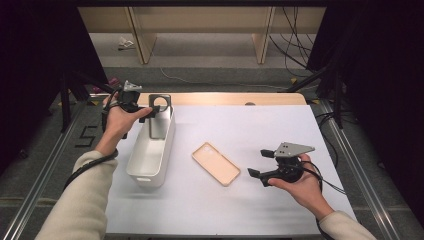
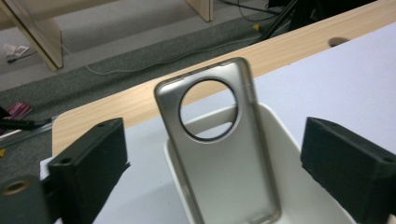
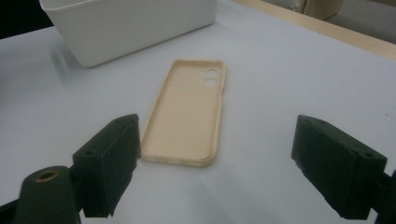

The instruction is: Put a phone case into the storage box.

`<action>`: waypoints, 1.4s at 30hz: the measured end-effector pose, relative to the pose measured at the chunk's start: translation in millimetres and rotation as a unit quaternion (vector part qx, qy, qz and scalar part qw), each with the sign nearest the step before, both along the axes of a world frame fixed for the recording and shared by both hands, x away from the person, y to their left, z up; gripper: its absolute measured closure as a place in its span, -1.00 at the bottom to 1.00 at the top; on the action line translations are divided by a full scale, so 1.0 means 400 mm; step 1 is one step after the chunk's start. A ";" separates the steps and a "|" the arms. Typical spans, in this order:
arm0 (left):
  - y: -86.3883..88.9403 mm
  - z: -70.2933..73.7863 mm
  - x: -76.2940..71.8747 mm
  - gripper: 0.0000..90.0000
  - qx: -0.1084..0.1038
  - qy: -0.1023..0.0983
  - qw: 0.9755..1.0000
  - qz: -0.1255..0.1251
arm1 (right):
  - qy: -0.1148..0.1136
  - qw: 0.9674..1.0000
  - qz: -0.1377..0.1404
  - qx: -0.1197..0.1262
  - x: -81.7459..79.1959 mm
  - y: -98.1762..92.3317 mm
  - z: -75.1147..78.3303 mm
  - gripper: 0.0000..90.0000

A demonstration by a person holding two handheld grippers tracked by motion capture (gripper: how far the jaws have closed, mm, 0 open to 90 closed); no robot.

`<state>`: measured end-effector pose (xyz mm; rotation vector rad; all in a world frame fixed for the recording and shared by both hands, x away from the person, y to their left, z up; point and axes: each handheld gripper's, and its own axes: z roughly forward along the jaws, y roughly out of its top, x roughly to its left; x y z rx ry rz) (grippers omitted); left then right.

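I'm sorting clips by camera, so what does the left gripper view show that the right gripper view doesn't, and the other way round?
Left gripper view alone: the grey phone case standing upright in the white bin, between the open left gripper. Right gripper view alone: the beige phone case lying hollow side up, ahead of the open right gripper. Both: the bin, the white table cover and the wooden table edge.

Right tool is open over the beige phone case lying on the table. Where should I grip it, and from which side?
Grip the beige phone case across its two long raised edges, near the middle, coming straight down from above. It lies flat, hollow side up, on the white table, so those thin rims are the only hold. The right tool already stands open wider than it.
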<state>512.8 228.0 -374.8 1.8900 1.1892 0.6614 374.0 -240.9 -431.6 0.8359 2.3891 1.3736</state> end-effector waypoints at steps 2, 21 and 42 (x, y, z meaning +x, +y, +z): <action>-0.006 0.004 -0.036 -0.94 -0.009 -0.009 1.000 -0.010 | 0.000 1.000 -0.001 0.001 0.002 -0.001 -0.001 -0.63; -0.040 -0.059 -0.291 -1.00 -0.078 -0.033 0.995 -0.058 | 0.003 1.000 -0.004 -0.002 0.008 -0.002 -0.001 -0.63; -0.119 -0.136 -0.463 -1.00 -0.051 -0.080 0.988 -0.126 | 0.004 1.000 -0.007 0.004 0.012 -0.002 0.002 -0.63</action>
